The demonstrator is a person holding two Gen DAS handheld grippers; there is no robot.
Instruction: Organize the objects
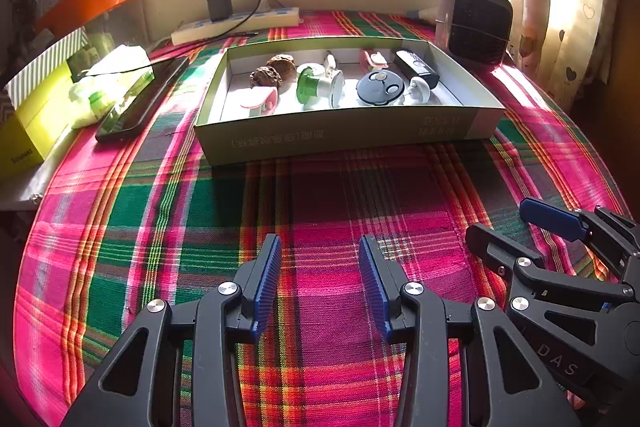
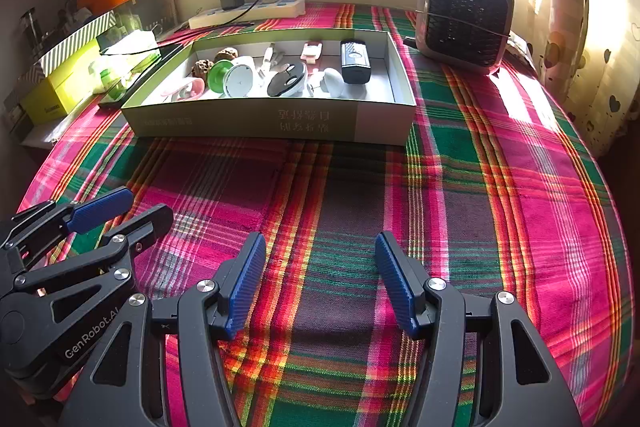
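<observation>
A shallow grey-green cardboard box (image 1: pixel 340 135) (image 2: pixel 240 121) lies at the back of the plaid tablecloth. In it are two walnuts (image 1: pixel 266 75), a green and white piece (image 1: pixel 310 87), a dark round disc (image 1: pixel 380 87), a black device (image 2: pixel 354 61), pink items and small white parts. My left gripper (image 1: pixel 320 239) hovers open over bare cloth in front of the box, with nothing between its blue pads. Beside it on the right, my right gripper (image 2: pixel 320 237) also stands open and empty. Each shows in the other's view: the right gripper (image 1: pixel 500 217), the left gripper (image 2: pixel 144 205).
A small grey fan heater (image 2: pixel 464 19) stands at the back right. A power strip (image 1: pixel 236 25) with a charger lies along the wall. Left of the box lie a black phone (image 1: pixel 140 99), tissue packs (image 1: pixel 108 87) and a yellow box (image 1: pixel 36 119). A curtain hangs at the right.
</observation>
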